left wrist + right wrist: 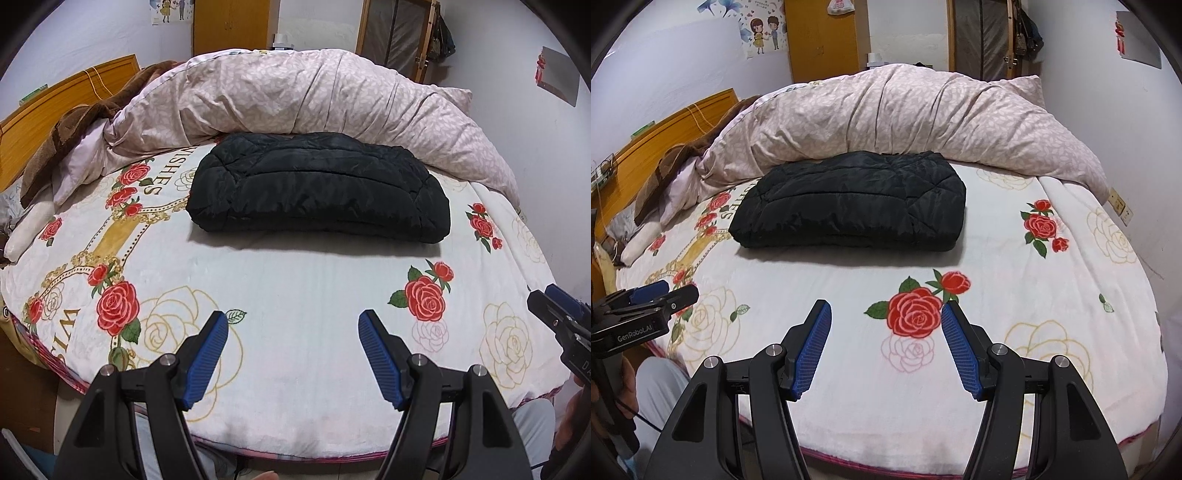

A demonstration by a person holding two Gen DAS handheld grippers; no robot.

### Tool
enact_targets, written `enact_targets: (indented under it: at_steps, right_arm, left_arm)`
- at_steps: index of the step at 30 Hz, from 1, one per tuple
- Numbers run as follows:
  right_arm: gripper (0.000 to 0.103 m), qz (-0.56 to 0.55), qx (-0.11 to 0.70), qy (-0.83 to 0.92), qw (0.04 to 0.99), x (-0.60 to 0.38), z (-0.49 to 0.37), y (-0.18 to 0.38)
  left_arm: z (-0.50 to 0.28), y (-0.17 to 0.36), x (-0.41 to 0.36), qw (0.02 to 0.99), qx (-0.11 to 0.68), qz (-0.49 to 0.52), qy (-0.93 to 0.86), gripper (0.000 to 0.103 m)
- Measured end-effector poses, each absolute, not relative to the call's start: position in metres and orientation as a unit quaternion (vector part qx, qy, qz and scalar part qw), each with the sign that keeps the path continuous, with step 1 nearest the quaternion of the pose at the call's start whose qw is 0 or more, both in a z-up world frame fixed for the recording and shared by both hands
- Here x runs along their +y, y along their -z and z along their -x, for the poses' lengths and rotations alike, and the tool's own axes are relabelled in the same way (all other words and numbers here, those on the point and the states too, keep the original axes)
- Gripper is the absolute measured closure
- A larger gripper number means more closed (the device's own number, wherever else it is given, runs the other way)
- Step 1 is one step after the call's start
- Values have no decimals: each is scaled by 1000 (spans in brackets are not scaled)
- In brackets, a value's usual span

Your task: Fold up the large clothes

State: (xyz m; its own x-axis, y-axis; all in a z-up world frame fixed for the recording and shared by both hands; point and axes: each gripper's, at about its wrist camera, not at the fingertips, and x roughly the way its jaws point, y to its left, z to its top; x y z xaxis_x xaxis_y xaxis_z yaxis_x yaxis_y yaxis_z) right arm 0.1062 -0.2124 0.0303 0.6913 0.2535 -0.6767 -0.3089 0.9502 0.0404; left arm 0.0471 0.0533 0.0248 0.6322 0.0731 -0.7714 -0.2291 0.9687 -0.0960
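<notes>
A black quilted jacket point(317, 188) lies folded into a thick rectangle on the rose-patterned bed blanket point(295, 295), toward the far side; it also shows in the right wrist view point(849, 203). My left gripper point(291, 321) is open and empty, held above the near part of the bed, well short of the jacket. My right gripper point(886, 314) is open and empty too, over a red rose print near the bed's front. Each gripper shows at the edge of the other's view: the right gripper point(554, 310), the left gripper point(661, 295).
A bunched pink duvet point(314, 92) lies behind the jacket along the far side. A brown blanket point(74, 125) and pillows lie at the left by the wooden headboard point(48, 103). A wall point(1126, 129) runs along the right. The bed's front edge point(314, 454) is close below the grippers.
</notes>
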Motion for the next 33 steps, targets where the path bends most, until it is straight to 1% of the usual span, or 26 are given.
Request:
enact_targets:
  at_steps: [33]
  right_arm:
    - [41,51,371,-156,914,-204,-109,-23]
  left_arm:
    - [-49,-18,53,896,425,96,-84,28]
